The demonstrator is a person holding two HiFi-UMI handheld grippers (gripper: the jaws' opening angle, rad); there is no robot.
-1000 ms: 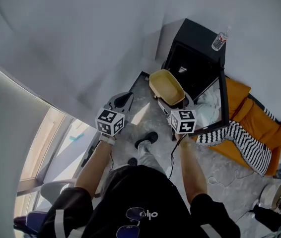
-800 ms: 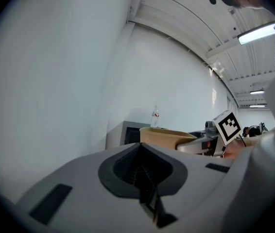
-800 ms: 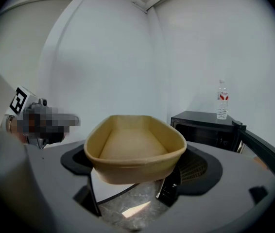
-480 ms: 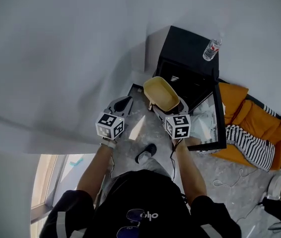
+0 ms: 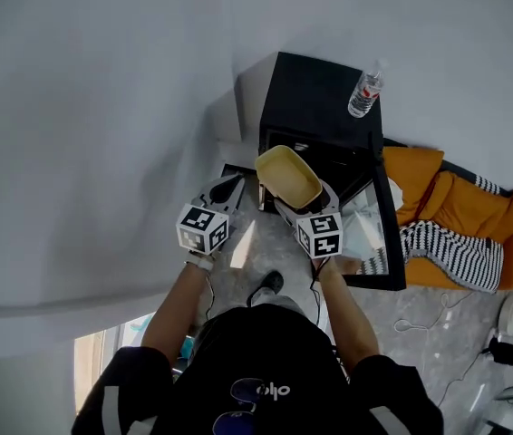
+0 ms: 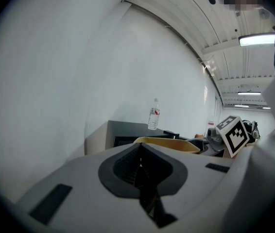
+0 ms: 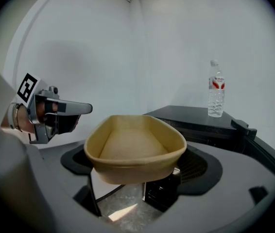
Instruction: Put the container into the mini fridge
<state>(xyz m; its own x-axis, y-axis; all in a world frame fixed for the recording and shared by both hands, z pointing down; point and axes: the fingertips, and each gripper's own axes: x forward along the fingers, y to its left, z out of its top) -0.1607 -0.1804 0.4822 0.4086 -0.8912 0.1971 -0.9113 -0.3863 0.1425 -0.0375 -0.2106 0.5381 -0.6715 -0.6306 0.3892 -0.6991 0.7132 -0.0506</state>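
Since the earlier frames, the container [image 5: 288, 176] is seen to have been carried closer to the mini fridge [image 5: 322, 107]. Nearest, the left gripper [image 5: 224, 188] is held with its jaws together on nothing. It is kept to the left of the load, presumably so that the path is left free. The right gripper [image 5: 300, 203] is clamped across the near end of the empty tan container. This is kept level and open side up, with its far end just before the fridge's dark opening. The glass door [image 5: 385, 229] is found swung open to the right, so entry is judged unobstructed; the interior cannot be made out. On the fridge top a water bottle [image 5: 364, 91] is stood upright. Beyond the door, orange bedding [image 5: 433, 193] and a striped cloth [image 5: 447, 254] are noted on the floor, clear of the route.
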